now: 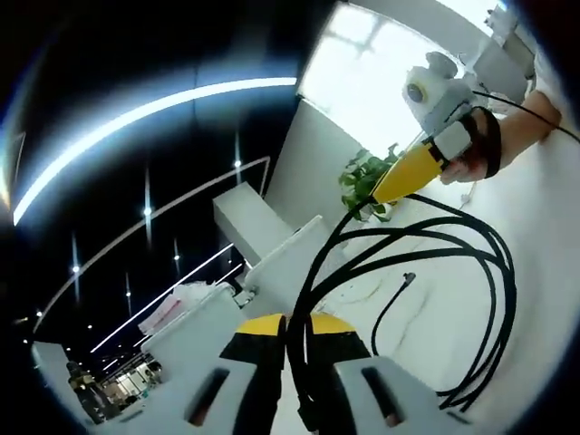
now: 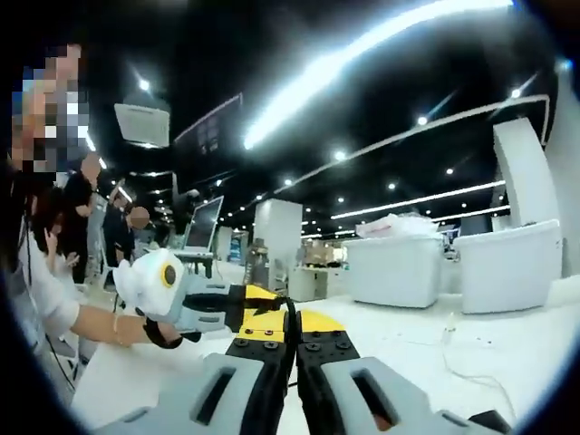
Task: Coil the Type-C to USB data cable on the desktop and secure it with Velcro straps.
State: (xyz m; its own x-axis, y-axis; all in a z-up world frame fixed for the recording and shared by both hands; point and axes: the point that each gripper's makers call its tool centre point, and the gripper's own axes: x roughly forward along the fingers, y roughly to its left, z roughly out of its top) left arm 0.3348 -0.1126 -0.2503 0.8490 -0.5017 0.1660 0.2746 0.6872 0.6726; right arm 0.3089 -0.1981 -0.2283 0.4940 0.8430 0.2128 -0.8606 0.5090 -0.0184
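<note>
My left gripper (image 1: 288, 340) is clamped on the black cable (image 1: 471, 272) — loops hang off to its right; right gripper (image 1: 362, 210) pinches the far end, both raised off the white desktop (image 1: 544, 208).

Left gripper (image 1: 288, 328) fingers closed, right gripper (image 2: 292, 337) seemingly likewise

The cable (image 1: 471, 272) is black. The left hand-held gripper (image 1: 294, 337) has yellow tips and grey and black jaws. The right hand-held gripper (image 2: 294, 337) is yellow, grey and black too. The tabletop (image 1: 544, 208) is white. The plant (image 1: 367, 181) is green
</note>
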